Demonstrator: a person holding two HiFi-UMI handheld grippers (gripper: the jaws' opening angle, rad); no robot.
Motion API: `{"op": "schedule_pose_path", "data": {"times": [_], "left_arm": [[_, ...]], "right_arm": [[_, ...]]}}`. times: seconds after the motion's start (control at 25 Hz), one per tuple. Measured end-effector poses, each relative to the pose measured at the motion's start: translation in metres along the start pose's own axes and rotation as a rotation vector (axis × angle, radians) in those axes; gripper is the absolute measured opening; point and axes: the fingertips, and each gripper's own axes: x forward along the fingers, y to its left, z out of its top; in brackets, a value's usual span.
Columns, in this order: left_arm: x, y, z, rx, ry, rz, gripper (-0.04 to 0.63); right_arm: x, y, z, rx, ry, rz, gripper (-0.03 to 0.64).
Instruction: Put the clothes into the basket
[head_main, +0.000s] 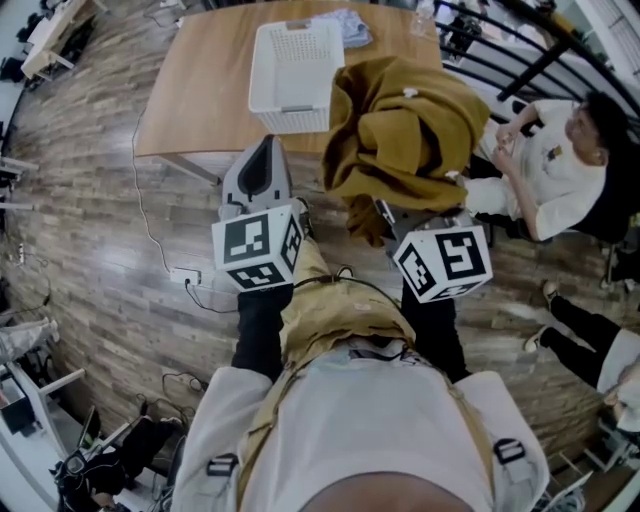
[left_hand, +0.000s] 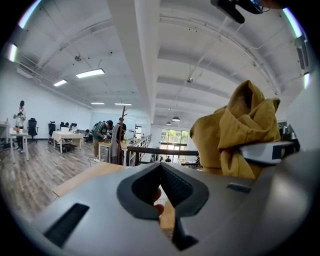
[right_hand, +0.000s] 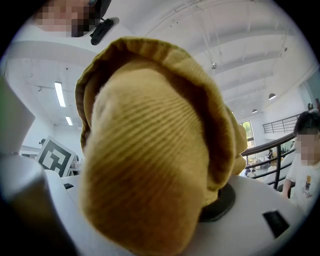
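The left gripper (left_hand: 161, 166) fills the lower frame, its jaws meeting at the tips with nothing between them. A mustard garment (left_hand: 235, 130) hangs above it to the right. Beyond the gripper's left side lies a wooden table (left_hand: 82, 179), and straight beyond the gripper runs a dark railing (left_hand: 165, 150).

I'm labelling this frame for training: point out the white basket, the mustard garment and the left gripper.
white basket (head_main: 290, 118): head view, its near wall.
mustard garment (head_main: 405, 135): head view, middle of the bunched cloth.
left gripper (head_main: 268, 142): head view, tip of its jaws.
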Motion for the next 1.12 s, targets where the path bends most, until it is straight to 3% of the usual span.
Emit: {"op": "schedule_pose_path", "data": {"times": [0.28, 0.64, 1.12], "left_arm": [[0.058, 0.021, 0.022, -0.016, -0.023, -0.026, 0.002], [0.135, 0.064, 0.030, -0.055, 0.009, -0.029, 0.002], [0.214, 0.105, 0.043, -0.046, 0.058, -0.063, 0.002]], "right_arm": [[0.057, -0.013, 0.016, -0.013, -0.016, -0.004, 0.354], [0.149, -0.036, 0.016, 0.028, 0.027, -0.012, 0.354], [0.241, -0.046, 0.014, 0.047, 0.063, -0.034, 0.356]]}}
